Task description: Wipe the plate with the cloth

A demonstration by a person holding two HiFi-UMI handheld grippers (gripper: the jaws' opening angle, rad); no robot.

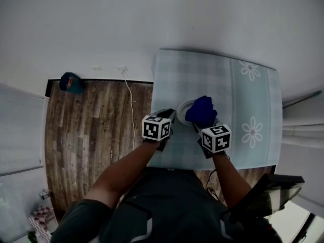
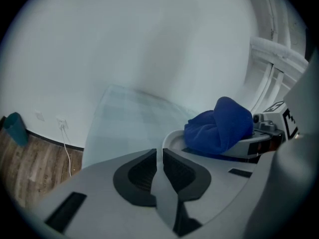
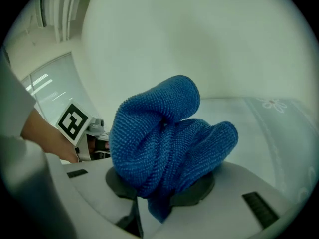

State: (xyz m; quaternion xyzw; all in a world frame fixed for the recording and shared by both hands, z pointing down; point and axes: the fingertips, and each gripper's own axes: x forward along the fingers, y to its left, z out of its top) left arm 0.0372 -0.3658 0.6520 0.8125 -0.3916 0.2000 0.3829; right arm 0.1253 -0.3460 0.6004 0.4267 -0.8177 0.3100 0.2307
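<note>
**A:** Clamping the left gripper (image 2: 160, 156) tight on the plate (image 2: 172, 137), judging by the thin pale edge running between the closed jaws. Catching it at about 8 o'clock on the rim.

**B:** Agreeing. Keeping that plate near the front edge of the table (image 1: 243, 95). Not telling from here whether resting or lifted.

**A:** Squeezing the cloth (image 3: 159, 133) hard in the right gripper (image 3: 159, 190), with a fat blue bunch bulging out beyond the jaws.

**B:** Parking that cloth over the plate's 3 o'clock half in the head view, covering most of it.

**A:** Leaving bare white showing only toward 9 o'clock, then.

**B:** Reckoning on a drag from 3 toward 9 o'clock, straight at the left jaws. Counting the right hand as nearer the job and the left as merely steadying.
</note>
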